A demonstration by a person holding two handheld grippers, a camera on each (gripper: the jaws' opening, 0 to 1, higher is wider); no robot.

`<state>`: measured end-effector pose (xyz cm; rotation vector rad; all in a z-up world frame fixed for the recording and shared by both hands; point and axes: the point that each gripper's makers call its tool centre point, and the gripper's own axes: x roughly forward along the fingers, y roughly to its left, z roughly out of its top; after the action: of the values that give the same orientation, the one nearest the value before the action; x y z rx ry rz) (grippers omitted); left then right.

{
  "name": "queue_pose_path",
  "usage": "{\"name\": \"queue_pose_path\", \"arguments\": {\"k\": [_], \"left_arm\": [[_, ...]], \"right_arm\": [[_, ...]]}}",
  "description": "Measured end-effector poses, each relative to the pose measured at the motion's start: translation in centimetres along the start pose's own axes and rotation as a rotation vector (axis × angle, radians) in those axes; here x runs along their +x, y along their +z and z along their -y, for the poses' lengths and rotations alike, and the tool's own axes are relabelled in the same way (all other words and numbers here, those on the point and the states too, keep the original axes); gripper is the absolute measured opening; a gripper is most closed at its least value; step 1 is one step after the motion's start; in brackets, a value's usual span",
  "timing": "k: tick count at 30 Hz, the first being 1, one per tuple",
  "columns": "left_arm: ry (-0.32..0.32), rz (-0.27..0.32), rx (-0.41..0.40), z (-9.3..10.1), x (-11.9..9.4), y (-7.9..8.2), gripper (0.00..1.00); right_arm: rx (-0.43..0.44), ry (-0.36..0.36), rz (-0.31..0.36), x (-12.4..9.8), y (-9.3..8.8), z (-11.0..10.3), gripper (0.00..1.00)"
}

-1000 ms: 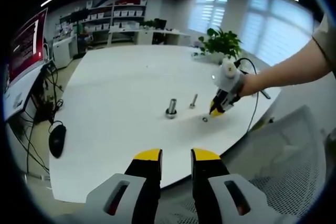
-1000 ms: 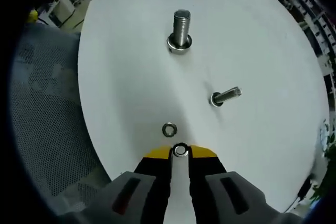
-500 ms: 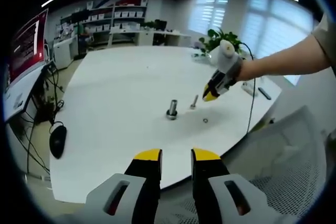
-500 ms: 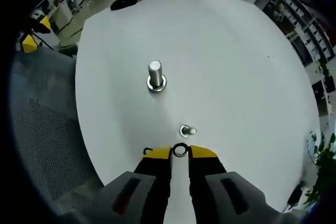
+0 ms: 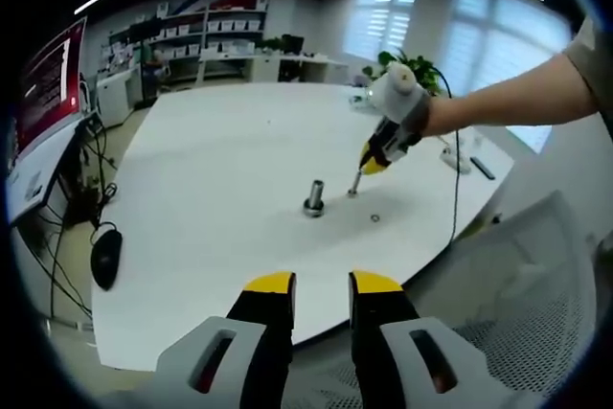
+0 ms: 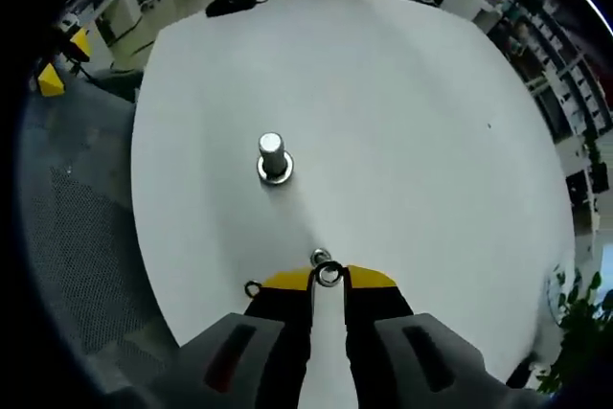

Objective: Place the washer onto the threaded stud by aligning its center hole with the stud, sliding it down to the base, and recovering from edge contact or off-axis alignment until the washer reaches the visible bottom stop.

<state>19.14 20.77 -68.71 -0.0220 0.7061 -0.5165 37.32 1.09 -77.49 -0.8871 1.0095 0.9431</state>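
Note:
My right gripper point(image 6: 329, 277) is shut on a small steel washer point(image 6: 329, 275) held between its yellow tips. It hovers just above the thin threaded stud point(image 6: 319, 258), whose top shows right beyond the tips. In the left gripper view the right gripper point(image 5: 370, 162) hangs over that thin stud point(image 5: 353, 184) on the white table point(image 5: 220, 170). A thicker stud with a washer at its base point(image 6: 272, 158) stands further off, also seen as the thick stud point(image 5: 314, 197). A second loose washer point(image 6: 253, 288) lies on the table by the left tip. My left gripper point(image 5: 321, 284) is open and holds nothing, near the table's front edge.
A mesh chair point(image 6: 77, 237) stands beside the table edge; its seat point(image 5: 517, 313) shows in the left gripper view. A computer mouse point(image 5: 103, 254) and cables lie left of the table. A potted plant point(image 5: 407, 72) and small items sit at the far side.
The right gripper has carried the washer up from the table and across toward the thin stud, now hanging right over it. The left gripper has not moved.

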Motion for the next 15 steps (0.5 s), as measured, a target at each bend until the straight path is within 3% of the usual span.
{"name": "queue_pose_path", "arguments": {"k": [15], "left_arm": [[-0.002,-0.006,0.001,0.0,0.0,-0.1,0.20]], "right_arm": [[-0.017,0.033,-0.031,1.3,0.0,-0.1,0.14]]}}
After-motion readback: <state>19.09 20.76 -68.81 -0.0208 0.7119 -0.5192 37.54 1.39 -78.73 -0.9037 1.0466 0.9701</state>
